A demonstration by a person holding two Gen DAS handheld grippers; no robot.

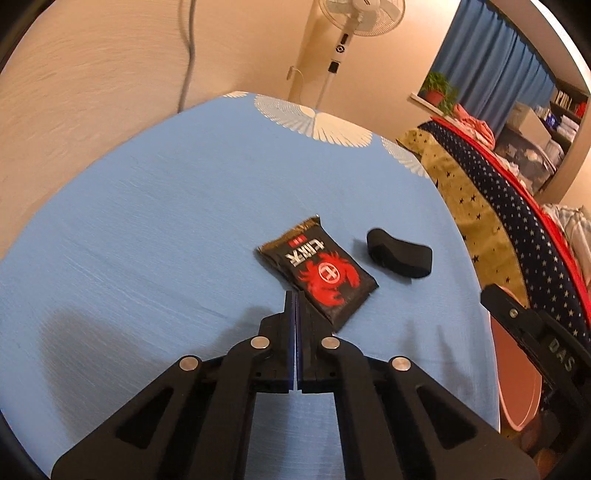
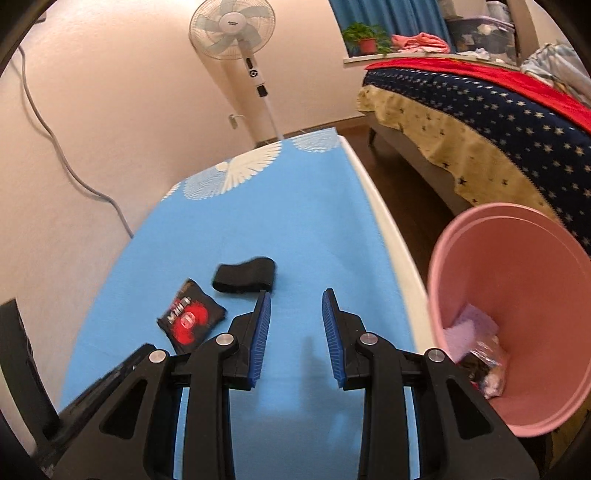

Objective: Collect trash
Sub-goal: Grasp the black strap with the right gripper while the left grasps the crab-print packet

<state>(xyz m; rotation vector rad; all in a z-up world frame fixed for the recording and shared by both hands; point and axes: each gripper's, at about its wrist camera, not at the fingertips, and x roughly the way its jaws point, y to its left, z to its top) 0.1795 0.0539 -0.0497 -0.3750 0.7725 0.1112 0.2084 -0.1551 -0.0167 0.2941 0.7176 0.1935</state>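
Note:
A black snack packet with a red emblem (image 1: 320,272) lies flat on the blue tablecloth (image 1: 155,221); it also shows in the right wrist view (image 2: 191,318). A black folded band (image 1: 399,257) lies just right of it, and shows in the right wrist view (image 2: 244,279). My left gripper (image 1: 294,295) is shut and empty, its tips just short of the packet's near-left edge. My right gripper (image 2: 296,295) is open and empty above the cloth, right of both items. A pink bin (image 2: 517,317) holding trash stands off the table's right edge.
A bed with a starred blanket (image 2: 498,122) stands to the right across a strip of wooden floor. A standing fan (image 2: 236,33) is beyond the table's far end. A grey cable (image 2: 55,144) hangs on the wall at the left.

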